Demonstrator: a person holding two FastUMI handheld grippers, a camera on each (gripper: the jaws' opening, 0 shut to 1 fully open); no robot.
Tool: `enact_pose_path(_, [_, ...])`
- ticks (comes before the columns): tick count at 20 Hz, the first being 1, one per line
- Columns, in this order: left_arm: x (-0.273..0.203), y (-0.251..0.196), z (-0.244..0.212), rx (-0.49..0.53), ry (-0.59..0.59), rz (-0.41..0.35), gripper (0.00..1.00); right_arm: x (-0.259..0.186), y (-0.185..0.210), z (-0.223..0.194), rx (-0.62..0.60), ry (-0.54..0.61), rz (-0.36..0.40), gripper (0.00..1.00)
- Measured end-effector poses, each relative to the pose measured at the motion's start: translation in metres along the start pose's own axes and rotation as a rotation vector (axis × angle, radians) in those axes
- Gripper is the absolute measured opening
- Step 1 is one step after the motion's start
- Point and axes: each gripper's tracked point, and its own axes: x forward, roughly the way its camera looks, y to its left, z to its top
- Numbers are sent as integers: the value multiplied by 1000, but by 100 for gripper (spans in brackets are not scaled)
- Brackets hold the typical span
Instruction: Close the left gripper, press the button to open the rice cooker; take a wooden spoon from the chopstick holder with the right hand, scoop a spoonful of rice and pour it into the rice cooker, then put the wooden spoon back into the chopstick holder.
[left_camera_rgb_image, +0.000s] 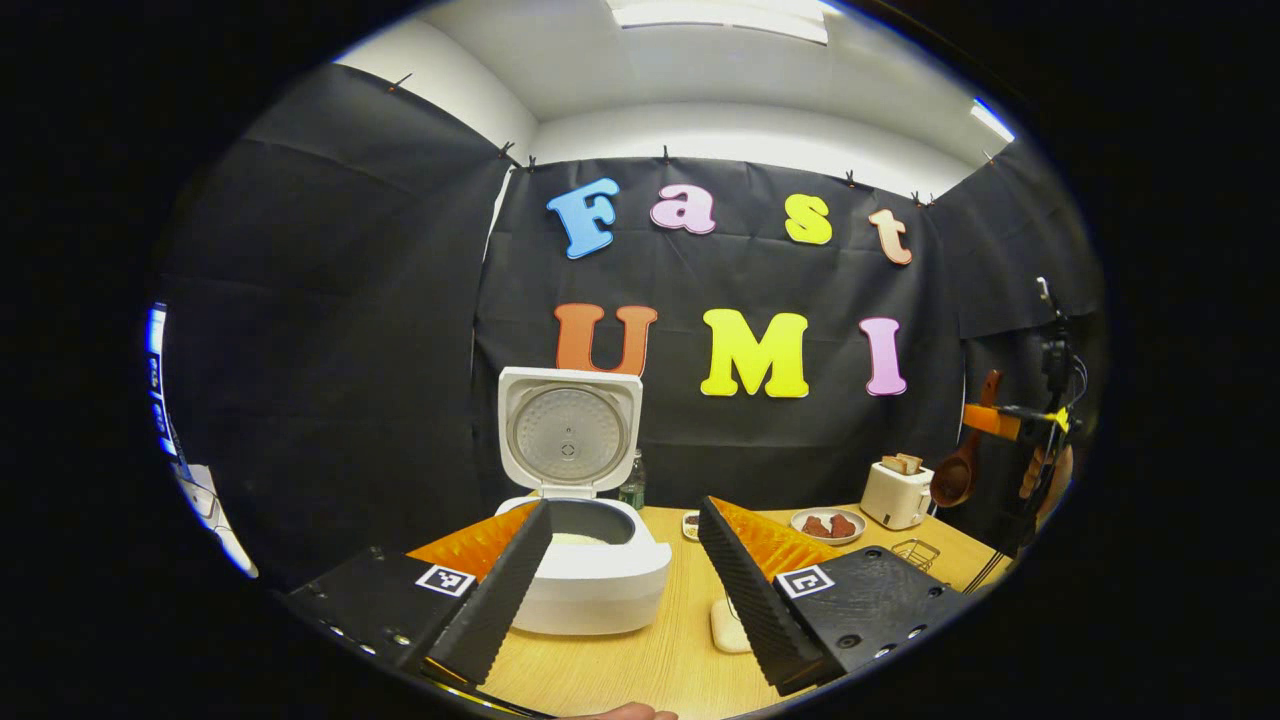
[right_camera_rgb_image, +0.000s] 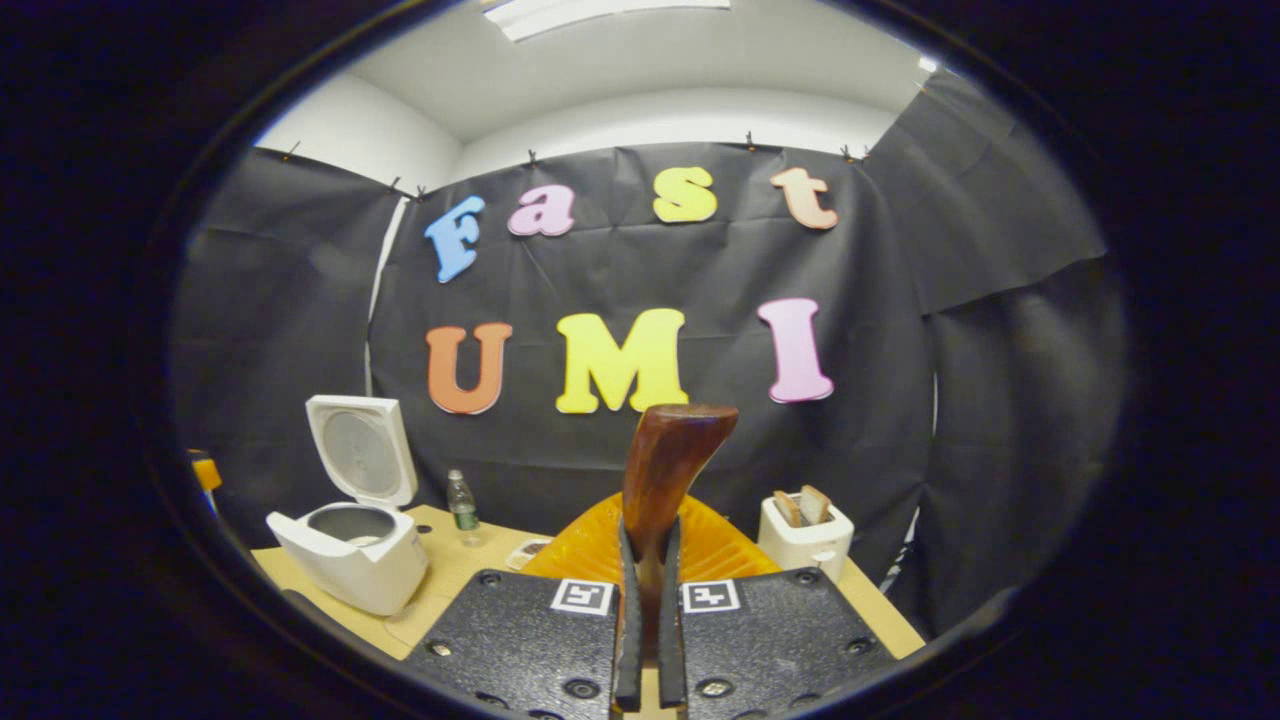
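- While the cooker (left_camera_rgb_image: 585, 560) stands on the table (left_camera_rgb_image: 660, 660) with its lid (left_camera_rgb_image: 568, 430) up, the left gripper (left_camera_rgb_image: 625, 590) has its fingers wide apart and holds nothing.
- White rice shows inside the pot, just behind the left finger (left_camera_rgb_image: 500, 600).
- The right gripper (right_camera_rgb_image: 649, 640) is clamped on the spoon (right_camera_rgb_image: 665, 470); the handle sits between both fingers and the bowl end points up.
- From the left gripper view, the spoon (left_camera_rgb_image: 958, 475) hangs in the air at the far right, above the toaster (left_camera_rgb_image: 896, 494).
- A plate (left_camera_rgb_image: 828, 526) with brown pieces and a wire holder (left_camera_rgb_image: 915, 553) are near the toaster.
- A bottle (right_camera_rgb_image: 461, 505) stands behind the cooker.
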Motion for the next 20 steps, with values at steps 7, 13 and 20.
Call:
enact_pose_path(7, [63, -17, 39, 9, -38, 12, 94, 33, -54, -103, 157, 110, -45, 13])
enact_pose_path(13, [133, -22, 74, -27, -60, -29, 94, 47, -51, -152, 286, 202, 22, 23])
enact_pose_path(20, [210, 9, 79, -36, 18, 0, 94, 17, -95, -124, 169, 126, -163, 100])
